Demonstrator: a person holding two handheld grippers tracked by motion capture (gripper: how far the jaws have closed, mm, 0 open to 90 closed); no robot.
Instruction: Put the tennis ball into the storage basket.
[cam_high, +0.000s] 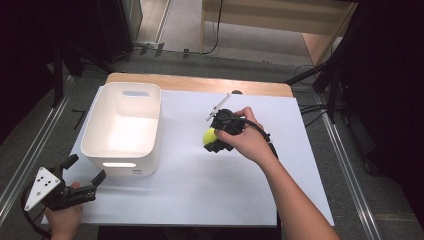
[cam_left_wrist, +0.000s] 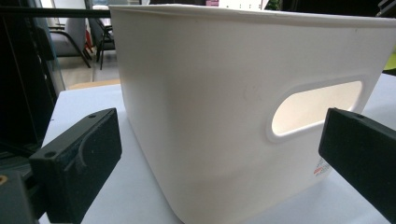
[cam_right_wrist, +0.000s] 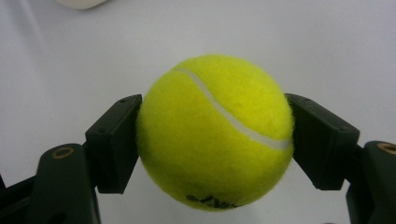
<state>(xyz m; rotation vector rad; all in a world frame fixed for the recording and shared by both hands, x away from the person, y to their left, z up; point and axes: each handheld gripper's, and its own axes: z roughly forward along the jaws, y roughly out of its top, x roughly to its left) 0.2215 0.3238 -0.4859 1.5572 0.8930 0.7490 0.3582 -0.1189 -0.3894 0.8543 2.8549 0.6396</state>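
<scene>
Right claw (cam_right_wrist: 212, 140) has the tennis ball (cam_right_wrist: 215, 133) pinched square between both pads, held over the white surface (cam_high: 210, 185) to the right of the white bin (cam_high: 122, 127). Left claw (cam_high: 85, 172) sits spread wide at the near left corner, jaws apart just in front of the bin's handle slot (cam_left_wrist: 317, 108), touching nothing.
</scene>
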